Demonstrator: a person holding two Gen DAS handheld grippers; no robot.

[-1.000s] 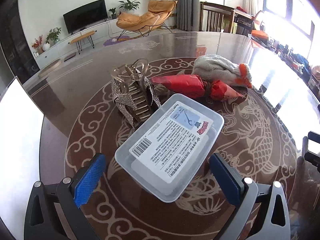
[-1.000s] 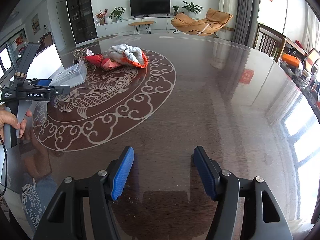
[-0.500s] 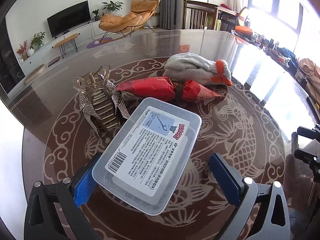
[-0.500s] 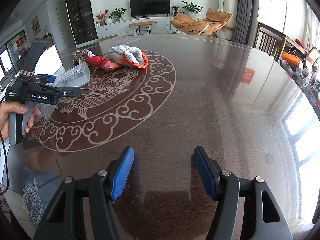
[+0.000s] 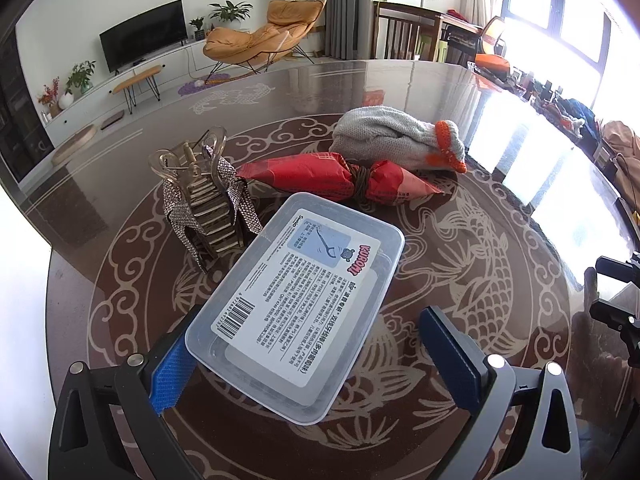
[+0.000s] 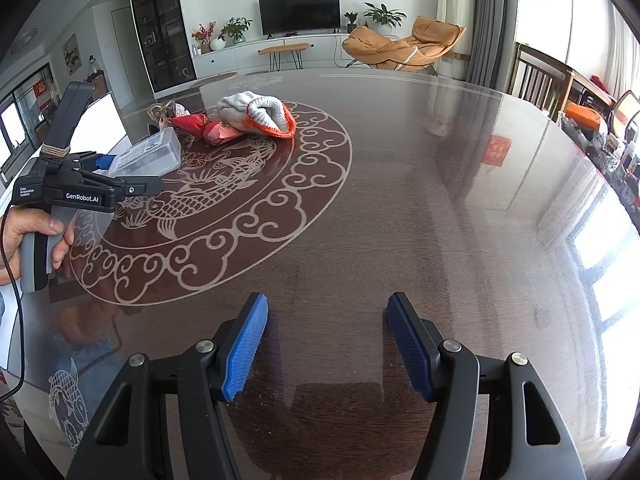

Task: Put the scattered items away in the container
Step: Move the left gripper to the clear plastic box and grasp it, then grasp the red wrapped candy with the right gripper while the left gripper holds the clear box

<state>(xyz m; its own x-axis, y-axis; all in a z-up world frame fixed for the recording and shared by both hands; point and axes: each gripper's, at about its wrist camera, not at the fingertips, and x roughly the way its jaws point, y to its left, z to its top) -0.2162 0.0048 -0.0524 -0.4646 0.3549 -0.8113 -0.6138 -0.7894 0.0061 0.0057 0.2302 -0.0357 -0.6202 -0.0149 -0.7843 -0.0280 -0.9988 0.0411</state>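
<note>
Starting at the left of the left wrist view: a clear hair claw with sparkly mesh trim stands upright on the dark round table, just beside the far left corner of the clear plastic container. Container sits lid-side up (white printed label with barcode facing the camera), lying diagonally between the fingers of the left gripper. Left blue pad is at the container's near left corner, apparently touching or just under its rim; right pad stands well clear of the box, so the jaws are wide and not clamped. Behind the container lies a red wrapped packet, tied at the middle, and behind that a grey knit glove with orange cuff, touching the packet. In the right wrist view, a hand holds the left gripper's handle at far left. Right gripper hovers over bare table, well apart from the items, jaws wide with nothing between them.
</note>
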